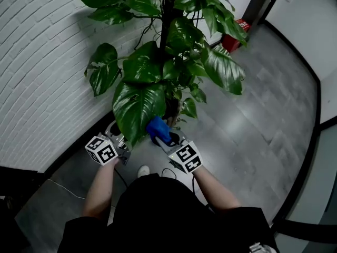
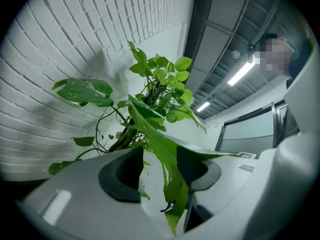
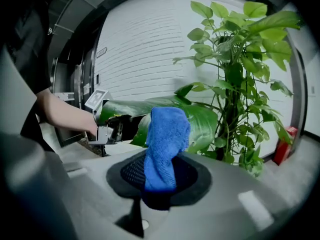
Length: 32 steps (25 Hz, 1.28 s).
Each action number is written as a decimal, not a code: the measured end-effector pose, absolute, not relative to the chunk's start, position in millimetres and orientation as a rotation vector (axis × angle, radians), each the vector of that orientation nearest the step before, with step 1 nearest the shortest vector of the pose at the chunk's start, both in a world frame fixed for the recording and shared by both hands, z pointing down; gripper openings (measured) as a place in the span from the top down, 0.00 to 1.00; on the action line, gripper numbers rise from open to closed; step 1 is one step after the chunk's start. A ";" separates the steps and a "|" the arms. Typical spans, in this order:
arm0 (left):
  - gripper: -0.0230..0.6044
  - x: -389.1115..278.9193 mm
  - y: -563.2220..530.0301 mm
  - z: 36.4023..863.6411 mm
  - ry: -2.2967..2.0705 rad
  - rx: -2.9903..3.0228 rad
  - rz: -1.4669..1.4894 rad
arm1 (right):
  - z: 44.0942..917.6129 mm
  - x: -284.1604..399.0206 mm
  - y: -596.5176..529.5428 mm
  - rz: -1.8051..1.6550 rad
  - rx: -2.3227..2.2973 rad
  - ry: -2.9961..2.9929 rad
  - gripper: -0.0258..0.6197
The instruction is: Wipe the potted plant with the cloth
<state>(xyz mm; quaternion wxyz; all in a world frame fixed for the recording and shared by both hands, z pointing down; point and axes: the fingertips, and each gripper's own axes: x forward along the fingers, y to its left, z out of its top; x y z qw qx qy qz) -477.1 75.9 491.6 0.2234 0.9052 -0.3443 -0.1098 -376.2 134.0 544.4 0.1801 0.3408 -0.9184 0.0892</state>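
The potted plant [image 1: 174, 46] stands by the white brick wall, climbing a dark pole. Its biggest leaf [image 1: 138, 109] hangs down towards me. My left gripper [image 1: 117, 137] is at that leaf's lower left edge. In the left gripper view the leaf [image 2: 152, 129] runs edge-on between the jaws of the left gripper [image 2: 161, 171], lying against the right pad, with a gap on the left side. My right gripper [image 1: 167, 138] is shut on a blue cloth [image 1: 158, 129], which sits at the leaf's lower right. In the right gripper view the cloth [image 3: 167, 139] sticks up from the right gripper [image 3: 159, 179] in front of the leaf [image 3: 205, 124].
The brick wall [image 1: 42, 62] runs along the left. A red box [image 1: 235, 36] sits on the grey floor [image 1: 263, 120] behind the plant. A thin cable [image 1: 63, 188] lies on the floor at my left. My shoe [image 1: 143, 170] shows below the grippers.
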 end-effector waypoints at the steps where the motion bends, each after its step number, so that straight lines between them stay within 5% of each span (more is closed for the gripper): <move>1: 0.62 -477.3 79.2 492.3 -0.958 2.492 -0.309 | 545.7 -376.9 137.7 0.246 0.946 -2.593 0.81; 19: 0.62 -490.7 186.2 502.7 -1.282 2.471 -0.146 | 535.0 -315.7 192.1 0.290 1.055 -2.625 0.81; 32: 0.65 -522.6 203.0 393.6 -1.348 2.690 -0.314 | 461.8 -288.8 196.1 0.201 1.402 -2.629 0.81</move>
